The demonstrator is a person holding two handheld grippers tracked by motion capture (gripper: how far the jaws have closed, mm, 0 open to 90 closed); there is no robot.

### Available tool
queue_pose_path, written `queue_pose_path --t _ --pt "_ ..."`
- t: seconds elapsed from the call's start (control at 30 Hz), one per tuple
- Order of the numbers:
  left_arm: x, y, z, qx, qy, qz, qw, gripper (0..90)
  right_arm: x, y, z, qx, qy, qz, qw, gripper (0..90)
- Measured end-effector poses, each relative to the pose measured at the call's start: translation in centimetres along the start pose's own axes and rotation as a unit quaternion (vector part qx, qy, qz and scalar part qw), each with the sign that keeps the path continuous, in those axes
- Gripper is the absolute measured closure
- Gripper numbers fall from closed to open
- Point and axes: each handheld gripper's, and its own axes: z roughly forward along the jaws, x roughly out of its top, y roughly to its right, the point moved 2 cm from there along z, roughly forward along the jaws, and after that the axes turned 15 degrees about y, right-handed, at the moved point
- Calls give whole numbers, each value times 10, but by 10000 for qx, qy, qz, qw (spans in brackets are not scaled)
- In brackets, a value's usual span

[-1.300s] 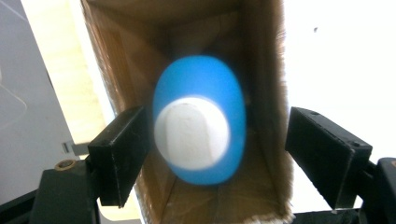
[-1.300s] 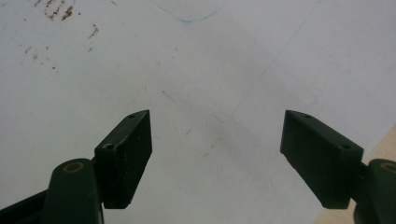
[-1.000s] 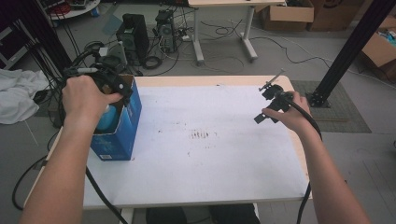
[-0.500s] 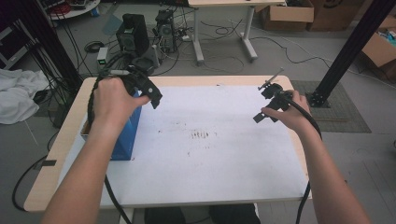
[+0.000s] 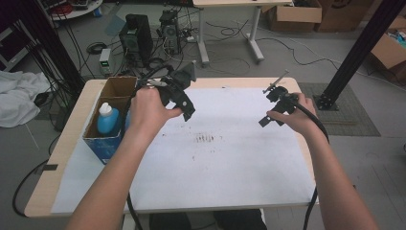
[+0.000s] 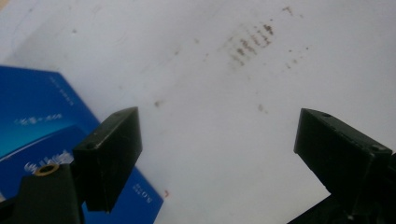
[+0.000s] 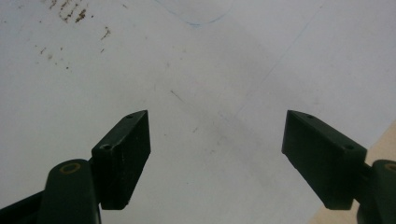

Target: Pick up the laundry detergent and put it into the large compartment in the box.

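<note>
Meanwhile, at the table's left edge, a blue carton (image 5: 107, 143) stands with its brown flaps folded open, a blue bottle with a white cap (image 5: 107, 120) upright inside. Just right of it, the person's left hand (image 5: 148, 108) holds the left gripper (image 5: 184, 103) over the white table sheet (image 5: 215, 167), clear of the box. Its jaws have just been opening and now stand wide with nothing between them; in the left gripper view the carton's printed side (image 6: 32, 126) sits behind the left-hand jaw, off to the side of the gap rather than in it. A patch of brown smudges (image 5: 205, 139) marks the sheet mid-table. Farther right, the right hand (image 5: 294, 117) holds the right gripper (image 5: 268, 117) low over bare sheet, jaws likewise spread and empty, well apart from the box. Any next reach for the bottle would likely fall to the left hand, by far the nearer: the bottle lies to its left, its long axis vertical, so the jaws would have to swing back over the open top and come down around the cap.
</note>
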Motion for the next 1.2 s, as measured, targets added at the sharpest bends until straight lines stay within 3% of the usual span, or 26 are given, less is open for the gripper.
queue_pose_path --t 0.2,0.37,1.2 --pt "8 23 13 -203 -147 315 9992 158 0 0 4 24 -44 -31 10000 227" --pt "13 33 20 -249 -93 398 9989 156 -1 0 4 30 -44 -49 10000 226" --pt "15 48 26 -272 -241 587 9976 157 -2 -1 4 43 -72 -80 9999 223"
